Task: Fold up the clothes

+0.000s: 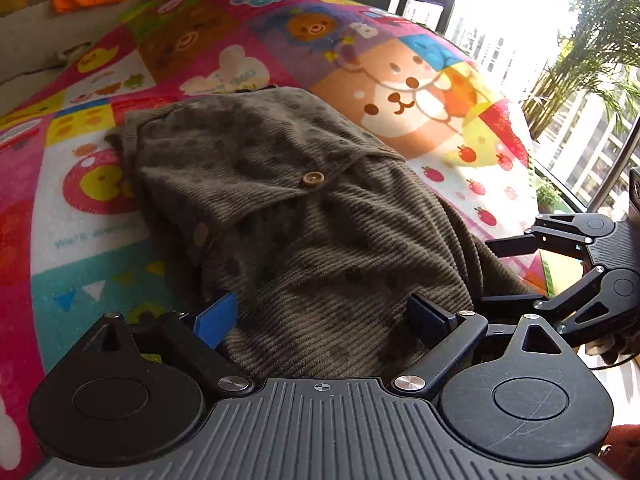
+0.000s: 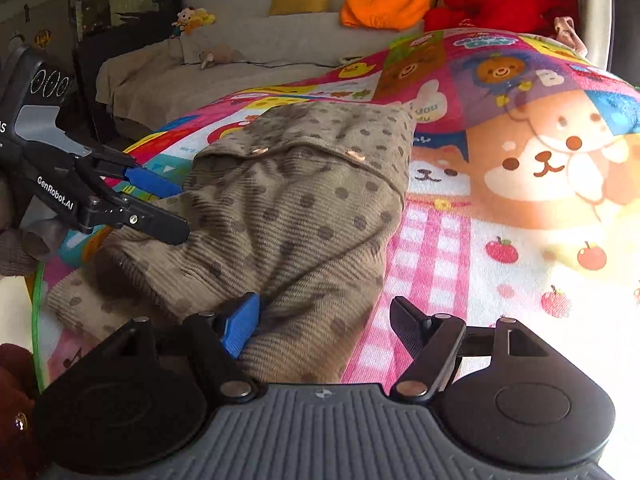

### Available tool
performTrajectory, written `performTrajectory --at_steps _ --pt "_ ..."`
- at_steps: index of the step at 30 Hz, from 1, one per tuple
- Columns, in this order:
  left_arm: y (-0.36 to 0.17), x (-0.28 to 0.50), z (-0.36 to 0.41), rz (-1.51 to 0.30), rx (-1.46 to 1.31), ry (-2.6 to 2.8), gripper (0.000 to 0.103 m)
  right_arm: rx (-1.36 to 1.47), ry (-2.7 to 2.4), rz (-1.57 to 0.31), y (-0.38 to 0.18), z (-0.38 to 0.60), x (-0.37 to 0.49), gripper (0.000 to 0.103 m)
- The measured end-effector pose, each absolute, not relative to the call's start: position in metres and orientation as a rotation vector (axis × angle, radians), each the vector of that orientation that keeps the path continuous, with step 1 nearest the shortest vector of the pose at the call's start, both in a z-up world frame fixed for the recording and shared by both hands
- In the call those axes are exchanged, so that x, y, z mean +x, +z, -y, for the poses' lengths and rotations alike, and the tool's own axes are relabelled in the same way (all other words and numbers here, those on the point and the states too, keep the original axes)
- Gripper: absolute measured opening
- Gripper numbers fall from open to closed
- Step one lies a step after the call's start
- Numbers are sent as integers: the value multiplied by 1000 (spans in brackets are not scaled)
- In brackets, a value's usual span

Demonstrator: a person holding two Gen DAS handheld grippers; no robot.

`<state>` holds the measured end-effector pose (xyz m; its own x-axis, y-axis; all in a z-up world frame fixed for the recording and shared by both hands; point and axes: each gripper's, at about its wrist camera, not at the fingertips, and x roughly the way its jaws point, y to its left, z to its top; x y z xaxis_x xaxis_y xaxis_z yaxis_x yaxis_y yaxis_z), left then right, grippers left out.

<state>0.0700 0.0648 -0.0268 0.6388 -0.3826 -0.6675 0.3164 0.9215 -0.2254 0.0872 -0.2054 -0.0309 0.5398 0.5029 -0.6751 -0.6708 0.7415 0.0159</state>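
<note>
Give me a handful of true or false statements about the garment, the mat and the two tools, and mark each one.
1. The garment is olive-brown with darker dots. True.
2. It lies on a plain white sheet. False: it lies on a colourful cartoon mat with bears and apples.
3. A wooden button shows on the garment. True.
4. The left tool is clamped shut. False: its jaws stand wide apart over the fabric, pressing nothing.
5. The right tool is open, with the garment's edge beside its blue finger. True.
6. The garment hangs on a hanger. False: it lies rumpled on the mat.
</note>
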Motion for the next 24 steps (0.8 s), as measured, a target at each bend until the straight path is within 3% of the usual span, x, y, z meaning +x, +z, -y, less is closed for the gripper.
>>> performTrajectory --at_steps 9,15,24 --pt "17 111 -98 -663 -229 -293 98 -232 758 -643 15 211 89 73" --pt "7 190 -125 -722 -283 -123 98 -66 731 -665 39 194 183 71" --pt "-27 305 -151 -783 -249 -58 97 48 631 -775 8 153 333 65"
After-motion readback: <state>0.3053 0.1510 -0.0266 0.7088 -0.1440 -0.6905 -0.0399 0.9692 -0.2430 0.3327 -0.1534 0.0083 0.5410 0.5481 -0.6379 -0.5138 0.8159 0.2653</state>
